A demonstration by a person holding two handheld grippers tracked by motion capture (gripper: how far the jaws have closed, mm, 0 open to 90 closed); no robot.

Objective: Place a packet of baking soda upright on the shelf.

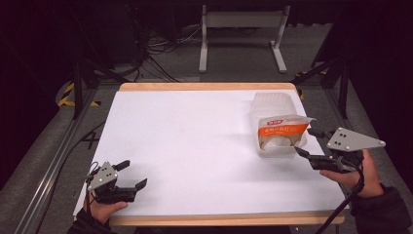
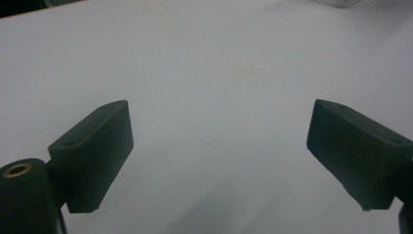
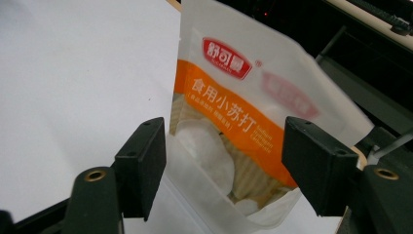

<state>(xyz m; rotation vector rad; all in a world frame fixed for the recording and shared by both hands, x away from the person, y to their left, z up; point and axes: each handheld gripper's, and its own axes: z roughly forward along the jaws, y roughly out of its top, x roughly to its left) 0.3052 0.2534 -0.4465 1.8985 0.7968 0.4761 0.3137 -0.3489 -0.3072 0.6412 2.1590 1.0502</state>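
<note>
A clear plastic tub (image 1: 272, 100) stands at the right side of the white table (image 1: 195, 146). An orange and white pouch (image 1: 282, 129) with white contents leans in its near end. My right gripper (image 1: 305, 141) is open just off the tub's near right corner, jaws pointing at the pouch. In the right gripper view the pouch (image 3: 229, 83) fills the gap ahead of my right gripper (image 3: 224, 146), and the pads do not press on it. My left gripper (image 1: 134, 173) rests open at the near left corner; nothing lies between the jaws of my left gripper (image 2: 219, 141).
A wooden rim (image 1: 204, 87) borders the table's far and near edges. Beyond it a white metal stand (image 1: 241, 34) and cables (image 1: 160, 48) sit on the floor. Dark frame rails (image 1: 53, 156) run along the left side, and a person's sleeves enter from below.
</note>
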